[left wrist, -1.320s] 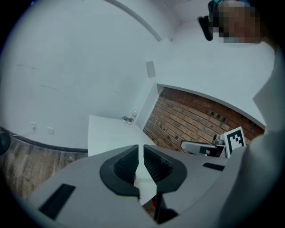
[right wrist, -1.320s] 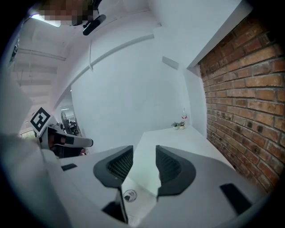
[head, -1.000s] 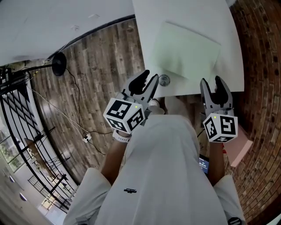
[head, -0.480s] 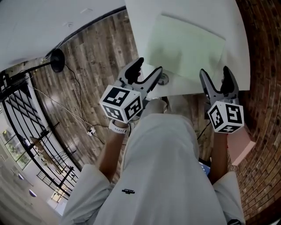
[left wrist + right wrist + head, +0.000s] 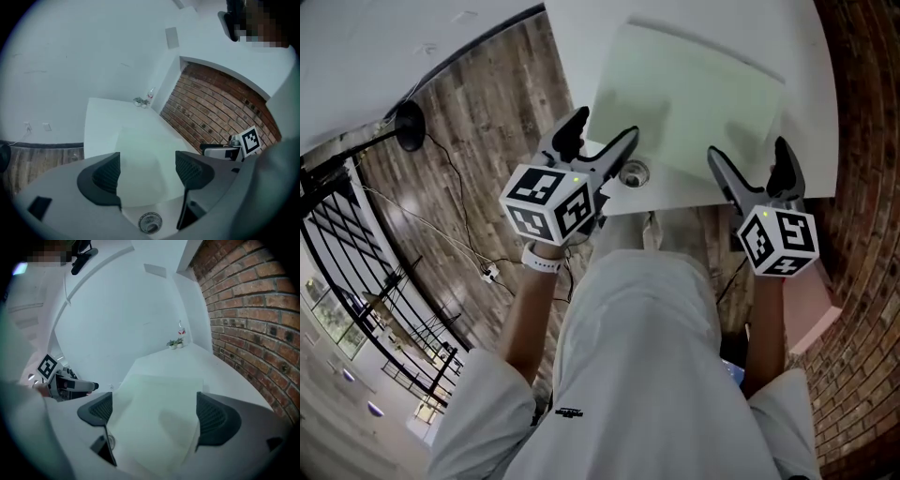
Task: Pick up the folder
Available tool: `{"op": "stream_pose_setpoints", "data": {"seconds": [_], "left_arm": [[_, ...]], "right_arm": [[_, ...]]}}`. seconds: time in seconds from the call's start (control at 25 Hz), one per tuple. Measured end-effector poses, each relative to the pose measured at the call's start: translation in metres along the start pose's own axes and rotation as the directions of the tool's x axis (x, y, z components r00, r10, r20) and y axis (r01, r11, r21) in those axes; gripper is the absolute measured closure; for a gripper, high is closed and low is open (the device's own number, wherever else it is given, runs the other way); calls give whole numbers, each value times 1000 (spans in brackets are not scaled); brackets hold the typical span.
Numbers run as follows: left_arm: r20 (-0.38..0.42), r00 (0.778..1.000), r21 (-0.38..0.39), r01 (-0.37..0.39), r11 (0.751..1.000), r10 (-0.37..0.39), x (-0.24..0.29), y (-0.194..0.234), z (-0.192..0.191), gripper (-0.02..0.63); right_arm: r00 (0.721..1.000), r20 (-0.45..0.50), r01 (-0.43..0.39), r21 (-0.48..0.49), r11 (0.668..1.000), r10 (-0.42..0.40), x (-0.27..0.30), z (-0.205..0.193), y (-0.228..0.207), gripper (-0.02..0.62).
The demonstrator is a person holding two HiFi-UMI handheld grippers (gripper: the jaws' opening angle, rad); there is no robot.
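Observation:
A pale green folder [image 5: 689,103] lies flat on the white table [image 5: 581,56], close to its near edge. My left gripper [image 5: 605,141] hovers over the near-left corner of the table, its jaws opening, with nothing between them. My right gripper [image 5: 748,159] hangs at the table's near edge by the folder's near-right corner; its jaws are also opening and hold nothing. In the left gripper view the folder [image 5: 140,173] shows just ahead of the left gripper [image 5: 147,168]. In the right gripper view the folder [image 5: 159,427] fills the gap of the right gripper [image 5: 154,413].
A round cable grommet [image 5: 630,174] is set in the table by the folder's near-left corner. A brick wall [image 5: 862,141] runs along the right. Small plants [image 5: 176,344] stand at the table's far end. A black lamp base [image 5: 408,127] and metal railing [image 5: 347,262] are on the left.
Both grippers have moved forward and down to the table's near edge, closer to the folder. Both pairs of jaws stand wider than before.

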State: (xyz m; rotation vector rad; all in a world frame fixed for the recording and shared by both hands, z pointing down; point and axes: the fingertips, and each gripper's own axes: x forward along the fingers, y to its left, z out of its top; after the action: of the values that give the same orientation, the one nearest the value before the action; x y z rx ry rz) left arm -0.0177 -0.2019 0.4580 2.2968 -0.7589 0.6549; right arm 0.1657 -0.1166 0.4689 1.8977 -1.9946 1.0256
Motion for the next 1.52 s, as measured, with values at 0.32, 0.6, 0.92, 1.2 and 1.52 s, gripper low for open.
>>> {"op": "stream_pose_setpoints", "data": {"seconds": [0.32, 0.6, 0.92, 1.2, 1.52], "left_arm": [[-37, 999, -18, -32, 999, 31, 34, 25, -12, 252], [-63, 996, -32, -62, 998, 59, 54, 44, -22, 250], [-98, 992, -52, -80, 995, 75, 72, 65, -31, 250], [-88, 996, -140, -48, 989, 36, 83, 73, -39, 245], [-97, 995, -170, 1, 985, -17, 90, 71, -42, 242]], "right_arm": [[998, -67, -2, 36, 999, 5, 29, -19, -24, 9], [993, -117, 6, 52, 999, 0, 43, -37, -38, 5], [988, -152, 28, 84, 996, -15, 55, -50, -49, 5], [984, -176, 25, 101, 995, -6, 69, -62, -54, 5], [981, -194, 39, 120, 992, -15, 74, -67, -59, 4]]}}
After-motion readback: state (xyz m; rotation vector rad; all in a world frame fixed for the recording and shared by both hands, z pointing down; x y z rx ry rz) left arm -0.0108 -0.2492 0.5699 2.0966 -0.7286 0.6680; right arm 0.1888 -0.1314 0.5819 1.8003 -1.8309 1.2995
